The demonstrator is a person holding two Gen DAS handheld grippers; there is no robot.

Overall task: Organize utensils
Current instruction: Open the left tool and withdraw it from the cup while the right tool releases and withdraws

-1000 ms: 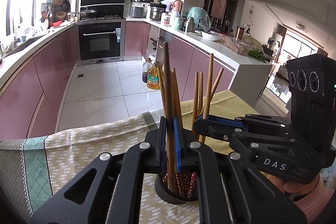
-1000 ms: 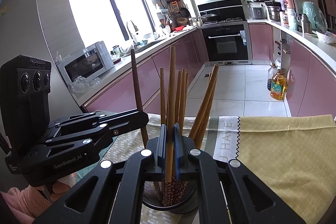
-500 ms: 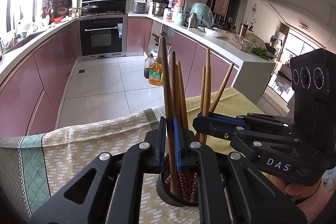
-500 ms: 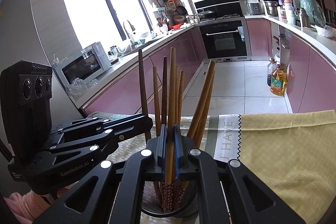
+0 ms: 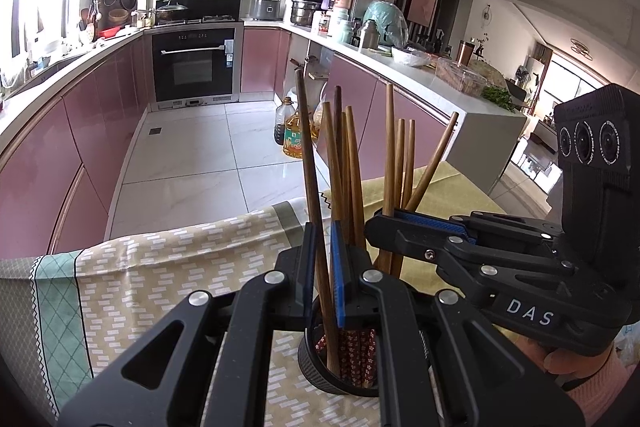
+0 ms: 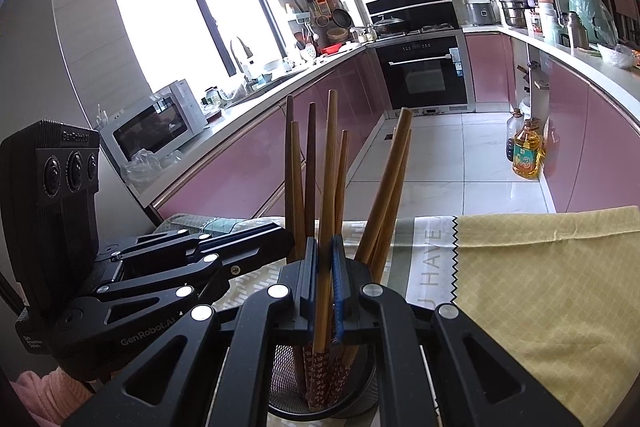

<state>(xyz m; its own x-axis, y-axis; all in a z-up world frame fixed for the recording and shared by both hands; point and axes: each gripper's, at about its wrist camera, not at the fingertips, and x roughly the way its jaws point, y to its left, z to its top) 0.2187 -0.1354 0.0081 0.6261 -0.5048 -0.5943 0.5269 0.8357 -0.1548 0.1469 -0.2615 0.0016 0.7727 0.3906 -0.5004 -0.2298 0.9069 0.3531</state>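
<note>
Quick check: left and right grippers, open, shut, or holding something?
Left gripper: shut on a dark chopstick standing in the holder.
Right gripper: shut on a lighter chopstick in that holder.

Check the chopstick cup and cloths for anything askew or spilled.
Nothing spilled. The chopsticks splay unevenly in the upright black cup; the patterned cloth is slightly rumpled. Each gripper, left and right, pinches one chopstick.

Both held chopsticks, dark chopstick (image 5: 310,163) and light chopstick (image 6: 329,187), have sunk lower into the holder (image 5: 316,373).
</note>
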